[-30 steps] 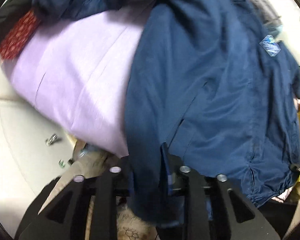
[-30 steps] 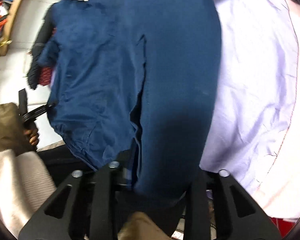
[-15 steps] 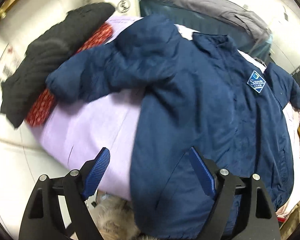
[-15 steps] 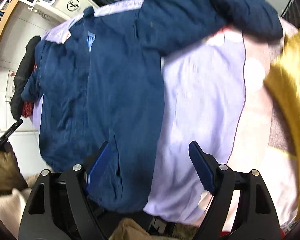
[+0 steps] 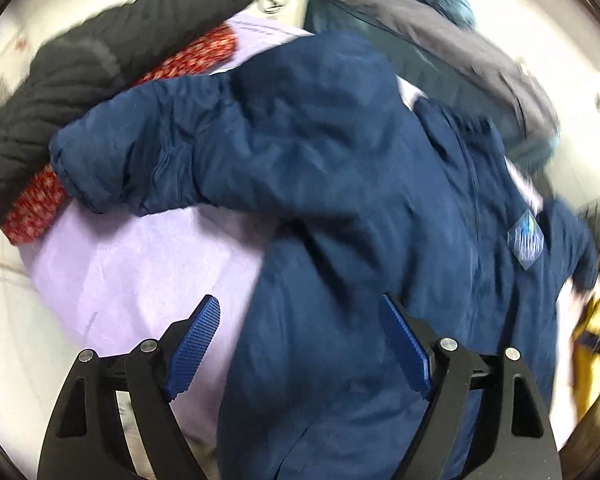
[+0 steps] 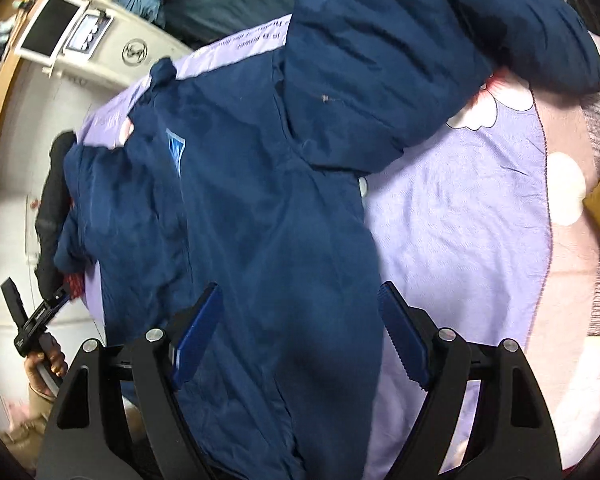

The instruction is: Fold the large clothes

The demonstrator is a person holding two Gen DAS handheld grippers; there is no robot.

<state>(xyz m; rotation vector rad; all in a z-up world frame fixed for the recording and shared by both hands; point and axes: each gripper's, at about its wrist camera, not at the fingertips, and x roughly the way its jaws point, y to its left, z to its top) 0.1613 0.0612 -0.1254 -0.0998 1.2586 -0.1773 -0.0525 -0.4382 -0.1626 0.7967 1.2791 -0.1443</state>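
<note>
Jacket (image 5: 340, 208) in navy lies spread front-up on the lilac bedsheet (image 5: 140, 264), sleeves out to either side. My left tool (image 5: 300, 344) hovers over its hem edge, jaws wide, nothing pinched; my right tool (image 6: 300, 332) hangs above the lower front, jaws equally wide and empty. Both sets of jaws have just been opening.

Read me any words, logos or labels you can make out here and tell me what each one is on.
Chest badge on the navy jacket: too blurred to read.
Line of print along the lilac sheet's edge: too small and skewed to read.
Round emblem on the white cabinet: a symbol, not legible text.
</note>
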